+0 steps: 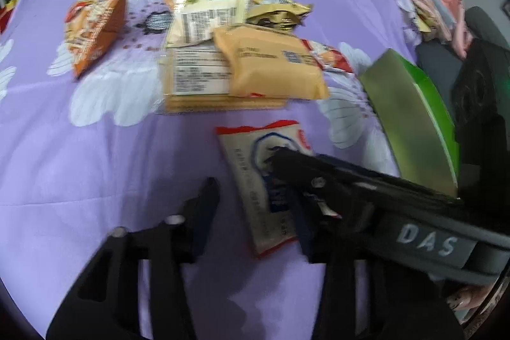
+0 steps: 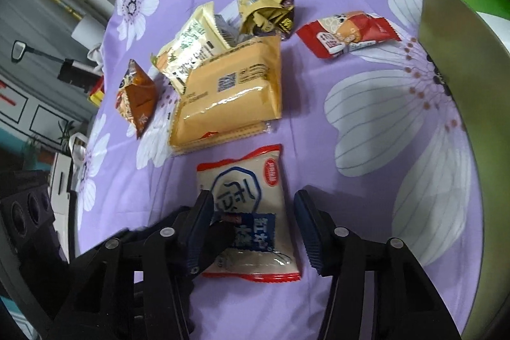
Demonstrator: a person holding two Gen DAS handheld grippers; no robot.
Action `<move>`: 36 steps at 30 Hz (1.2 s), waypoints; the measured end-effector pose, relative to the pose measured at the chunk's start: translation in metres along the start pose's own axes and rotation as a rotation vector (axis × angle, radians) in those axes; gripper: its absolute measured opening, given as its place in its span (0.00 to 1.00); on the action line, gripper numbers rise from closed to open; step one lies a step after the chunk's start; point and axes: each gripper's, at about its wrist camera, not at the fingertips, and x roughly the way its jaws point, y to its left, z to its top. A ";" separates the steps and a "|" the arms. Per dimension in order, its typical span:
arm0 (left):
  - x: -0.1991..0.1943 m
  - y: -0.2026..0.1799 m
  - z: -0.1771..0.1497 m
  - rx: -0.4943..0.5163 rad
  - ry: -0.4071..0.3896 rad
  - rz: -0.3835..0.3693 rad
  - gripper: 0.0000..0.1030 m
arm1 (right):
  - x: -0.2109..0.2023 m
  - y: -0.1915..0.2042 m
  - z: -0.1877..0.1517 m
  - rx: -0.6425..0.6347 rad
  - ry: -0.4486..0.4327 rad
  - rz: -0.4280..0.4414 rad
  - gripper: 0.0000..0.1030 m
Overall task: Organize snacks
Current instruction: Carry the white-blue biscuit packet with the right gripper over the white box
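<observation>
Sorting has barely begun: your right gripper [image 2: 251,222] straddles the white packet [image 2: 247,212], jaws open; other snacks [image 2: 223,91] lie ahead; left gripper [image 1: 255,206] open, empty.

Both the right tongs [image 2: 253,225] and left tongs [image 1: 255,212] are spread wide, angled downward.

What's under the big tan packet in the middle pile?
Under the tan packet lies a flat clear-wrapped cracker pack, only its edges showing. A cream packet's corner is tucked beneath too. Anything else under it is covered.
</observation>
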 end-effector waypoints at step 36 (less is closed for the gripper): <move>-0.024 -0.189 0.031 0.405 -0.259 -0.167 0.28 | -0.188 -0.091 -0.007 0.180 -0.522 -0.120 0.42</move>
